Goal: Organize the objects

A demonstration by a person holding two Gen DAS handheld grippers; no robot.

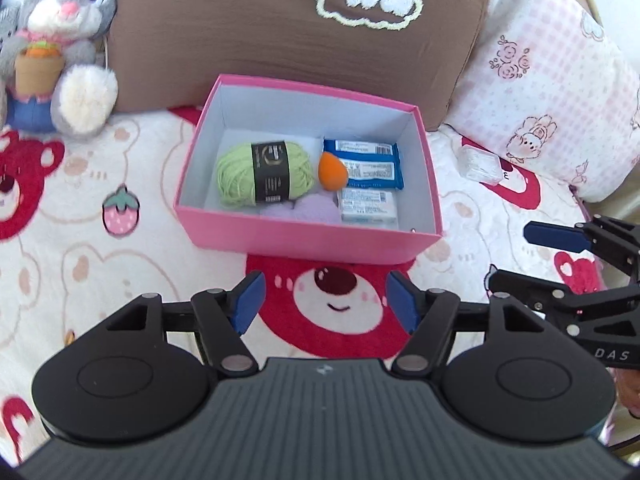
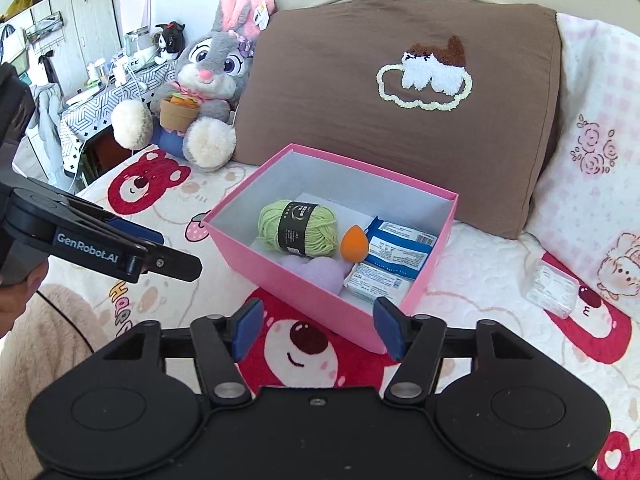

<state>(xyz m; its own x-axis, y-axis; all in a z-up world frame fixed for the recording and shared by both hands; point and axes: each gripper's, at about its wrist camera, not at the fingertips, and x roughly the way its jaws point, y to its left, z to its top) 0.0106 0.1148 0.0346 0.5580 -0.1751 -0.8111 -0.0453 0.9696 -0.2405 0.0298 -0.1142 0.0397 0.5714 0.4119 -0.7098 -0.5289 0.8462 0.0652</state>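
Note:
A pink box (image 1: 304, 242) (image 2: 308, 300) sits open on the bed. Inside lie a green yarn ball (image 1: 264, 174) (image 2: 296, 226), an orange sponge (image 1: 332, 171) (image 2: 353, 245), a lilac soft item (image 1: 308, 208) (image 2: 316, 272), blue packets (image 1: 366, 162) (image 2: 400, 246) and a white packet (image 1: 368, 206) (image 2: 378, 282). A clear plastic case (image 1: 480, 164) (image 2: 550, 288) lies on the blanket right of the box. My left gripper (image 1: 326, 302) is open and empty, just in front of the box. My right gripper (image 2: 316, 328) is open and empty at the box's near corner.
A brown pillow (image 1: 280, 28) (image 2: 400, 120) and a pink pillow (image 1: 540, 80) (image 2: 592, 160) stand behind the box. A grey rabbit plush (image 1: 68, 40) (image 2: 200, 92) sits at the back left. The bed's left edge and a cluttered table (image 2: 92, 96) lie beyond.

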